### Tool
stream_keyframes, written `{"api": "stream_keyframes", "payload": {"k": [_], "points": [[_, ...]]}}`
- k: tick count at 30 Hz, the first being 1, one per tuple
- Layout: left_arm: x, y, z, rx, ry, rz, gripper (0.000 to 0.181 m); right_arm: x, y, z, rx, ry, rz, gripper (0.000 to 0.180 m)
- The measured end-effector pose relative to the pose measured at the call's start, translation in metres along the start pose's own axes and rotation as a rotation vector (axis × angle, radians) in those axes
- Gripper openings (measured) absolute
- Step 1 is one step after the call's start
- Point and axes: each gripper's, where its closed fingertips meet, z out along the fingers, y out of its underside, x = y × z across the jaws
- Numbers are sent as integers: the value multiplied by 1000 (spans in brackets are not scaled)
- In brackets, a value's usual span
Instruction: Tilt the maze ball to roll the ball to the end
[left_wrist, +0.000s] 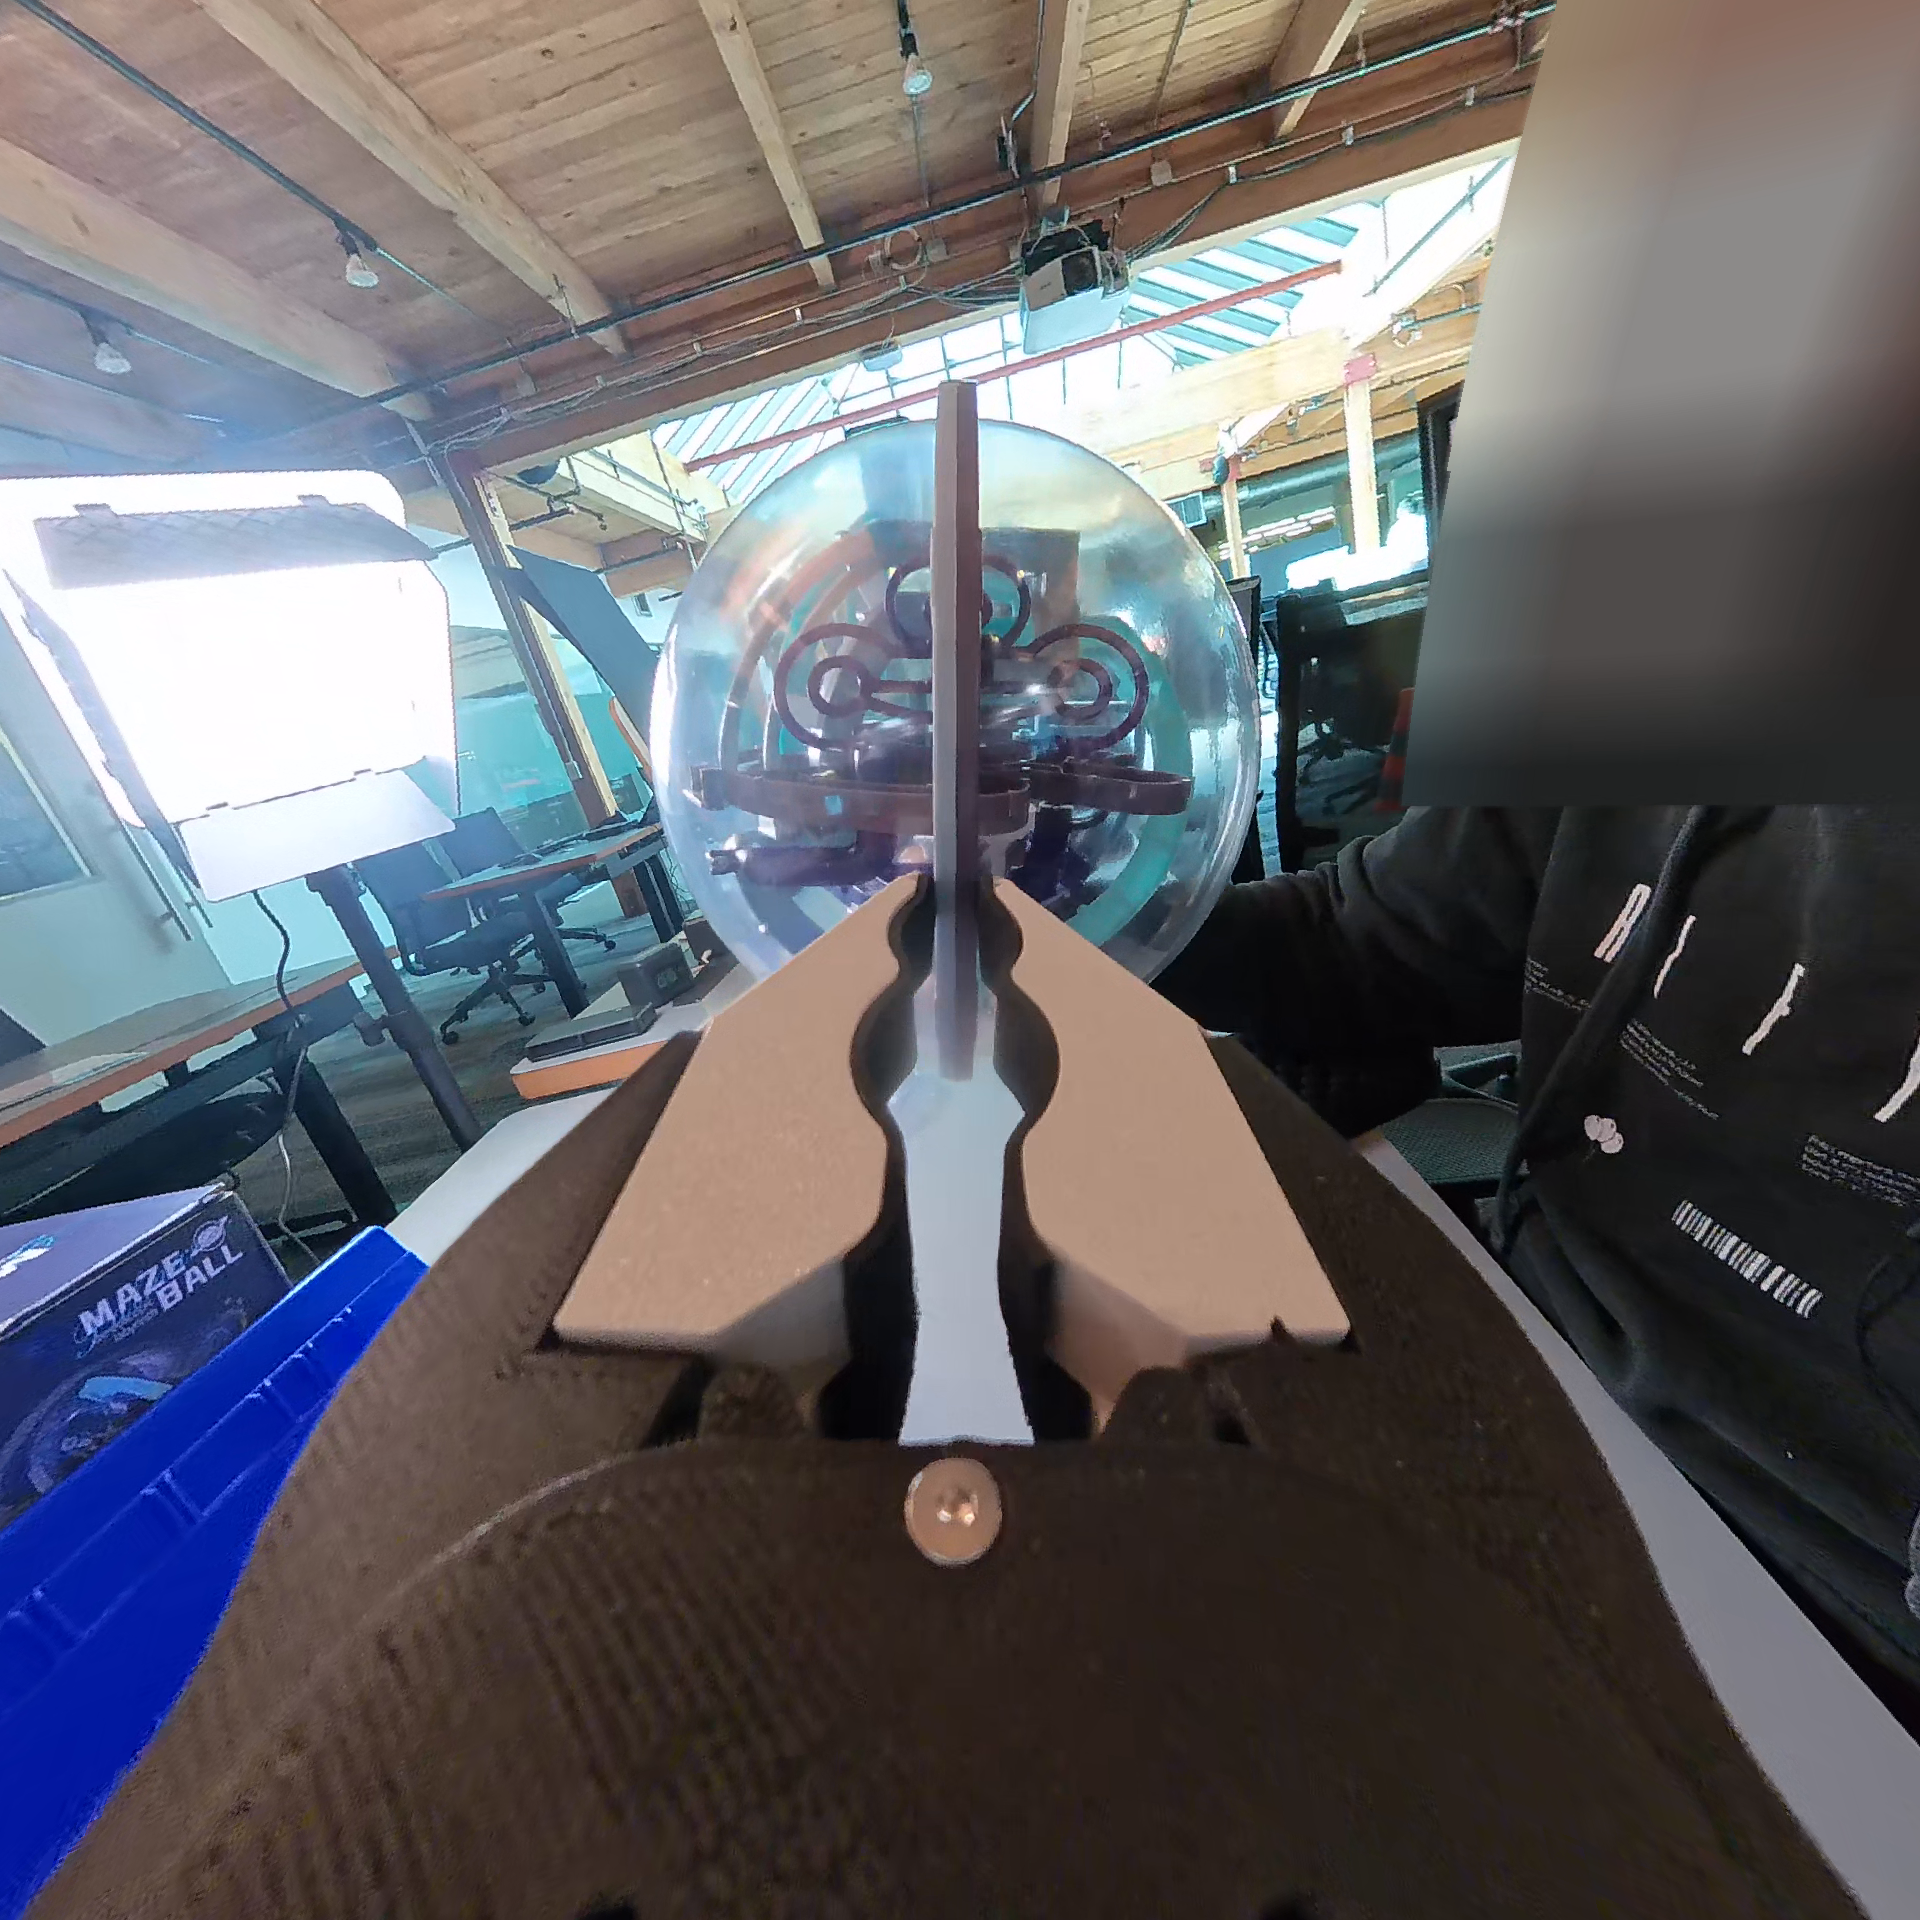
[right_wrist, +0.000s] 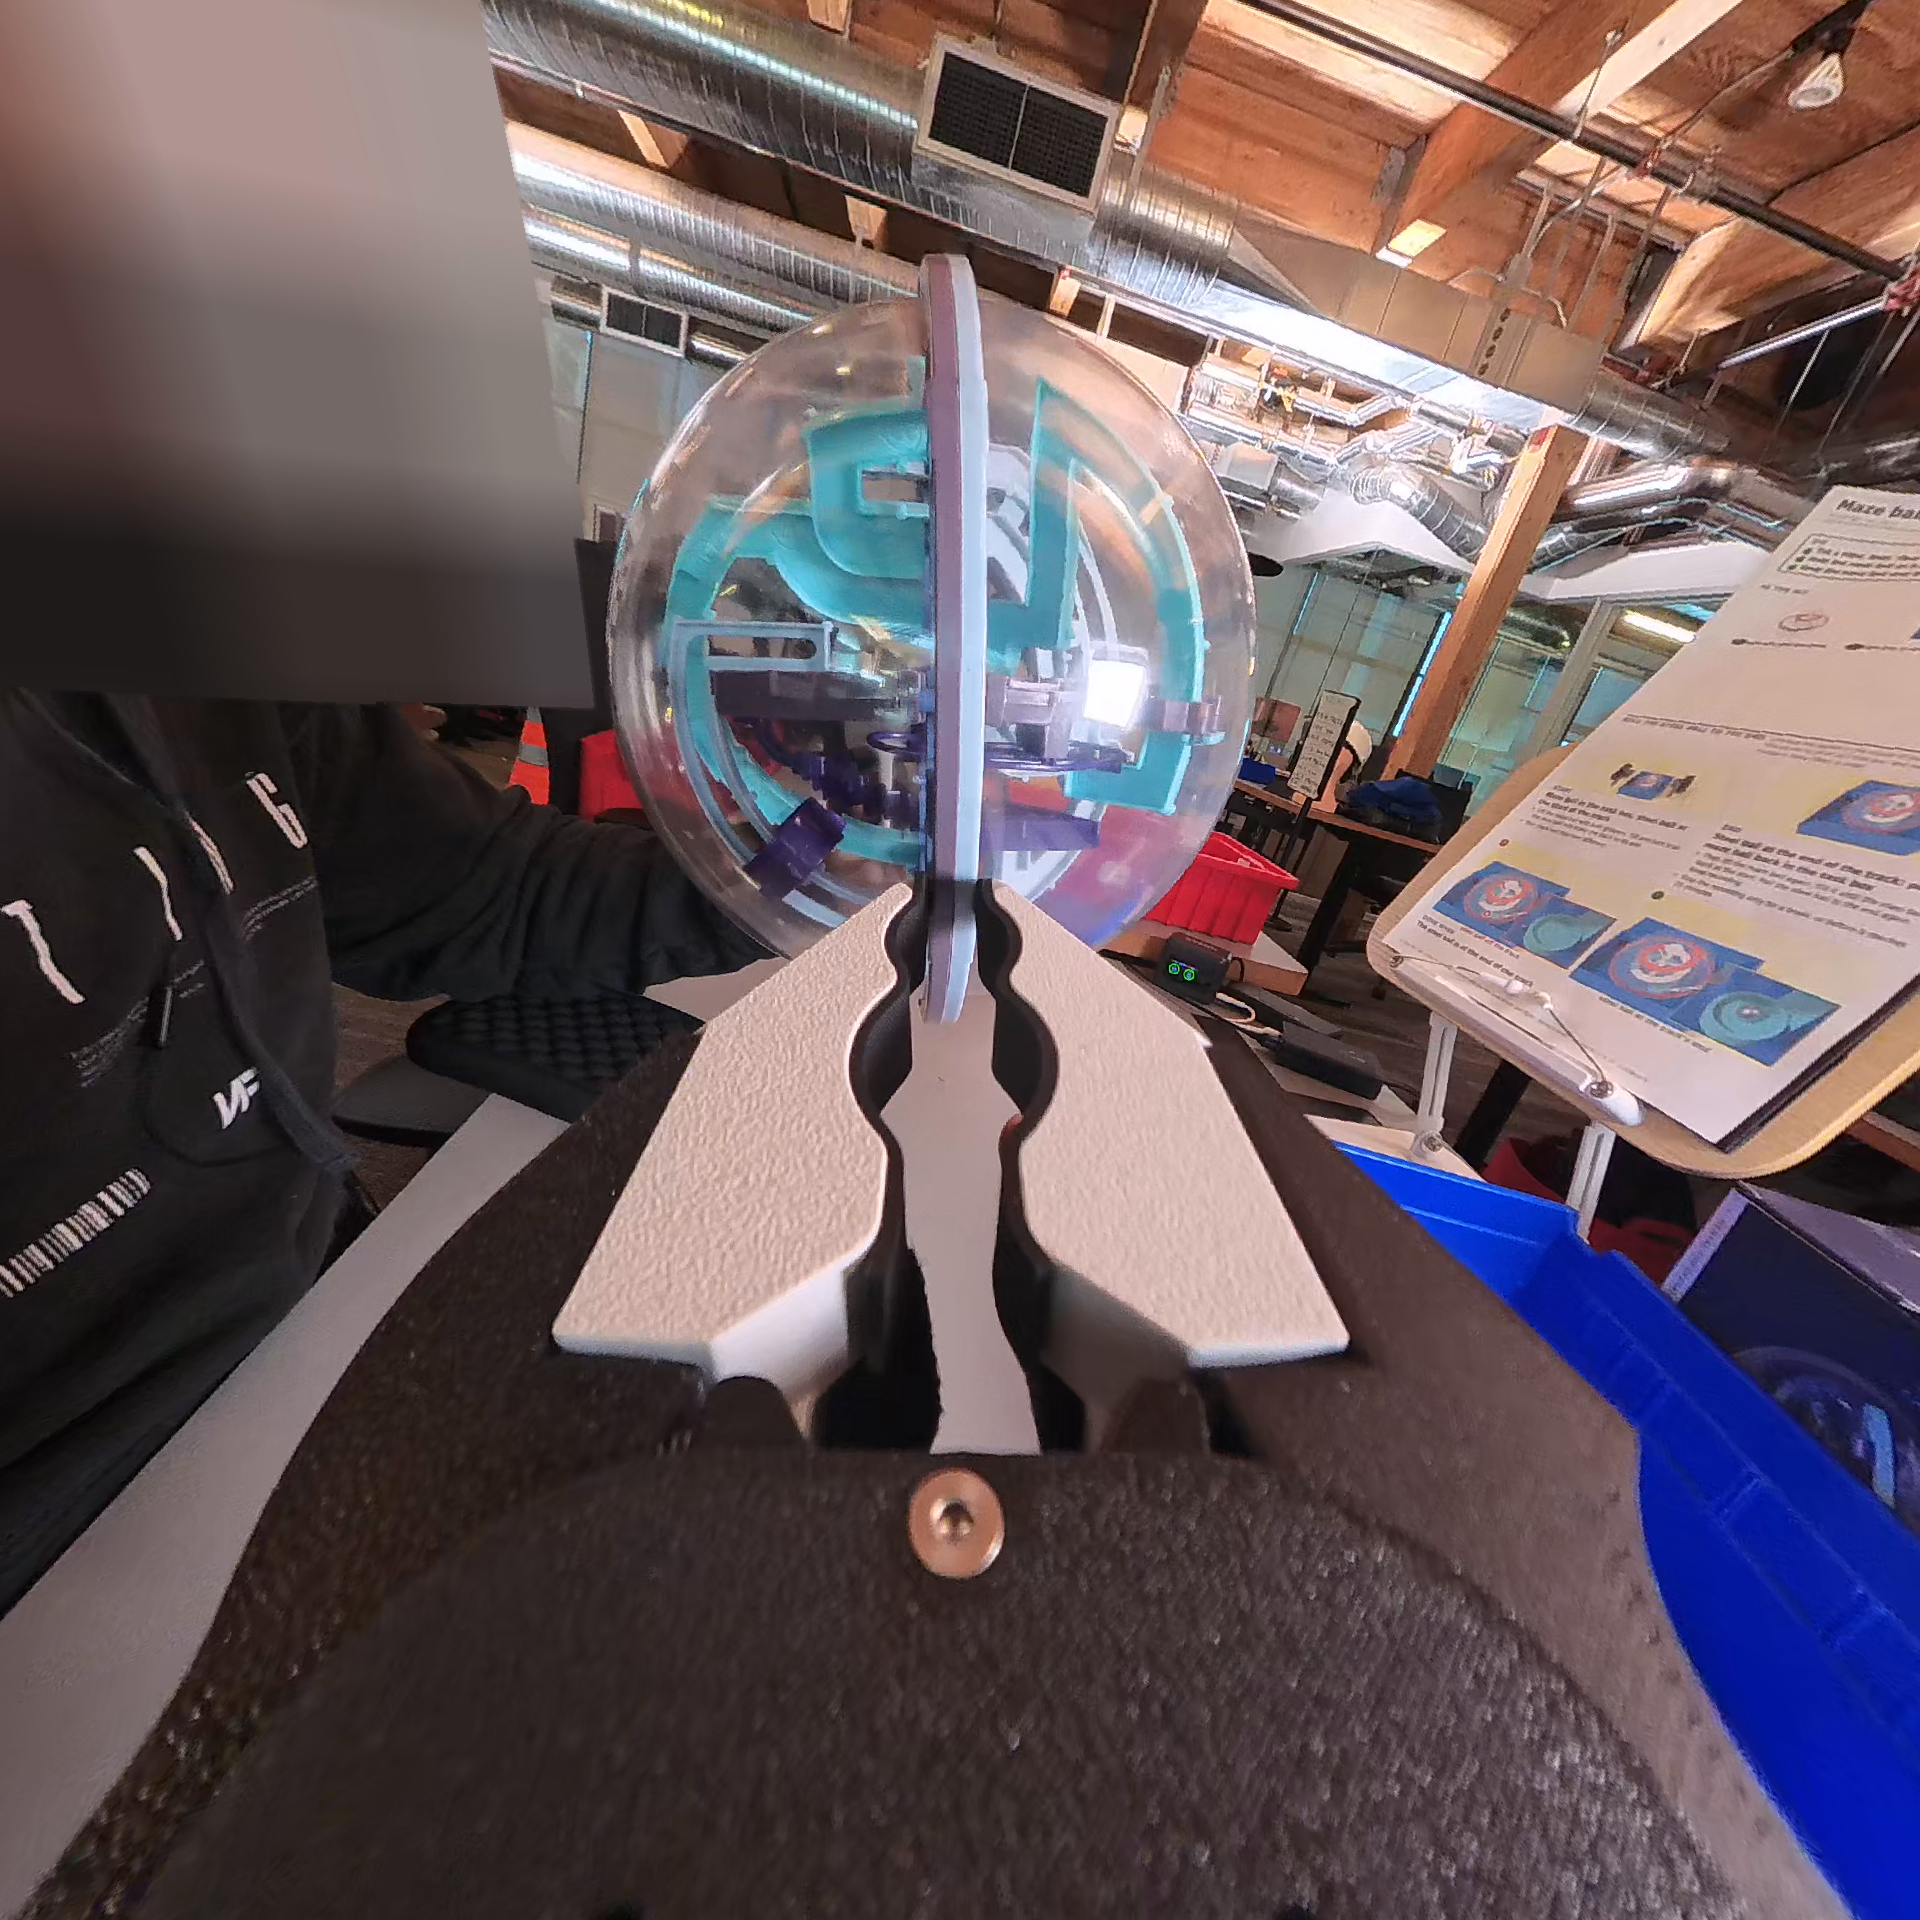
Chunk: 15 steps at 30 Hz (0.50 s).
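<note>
The maze ball is a clear sphere with purple, teal and orange tracks inside and a flat grey ring around its middle. It is held up in the air between both grippers. My left gripper is shut on the ring's edge, seen edge-on between its pale fingers. In the right wrist view the same maze ball shows teal tracks, and my right gripper is shut on the opposite edge of the ring. I cannot make out the small rolling ball inside.
A person in a dark hoodie sits just behind the ball. A blue bin and the maze ball's box lie below on the white table. An instruction sheet on a stand is at the right.
</note>
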Motion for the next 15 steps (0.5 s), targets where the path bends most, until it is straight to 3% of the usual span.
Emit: {"api": "stream_keyframes", "payload": {"k": [15], "points": [[-3, 9, -5, -3, -18, -51, 7, 2, 11, 1, -24, 4, 47, 7]]}}
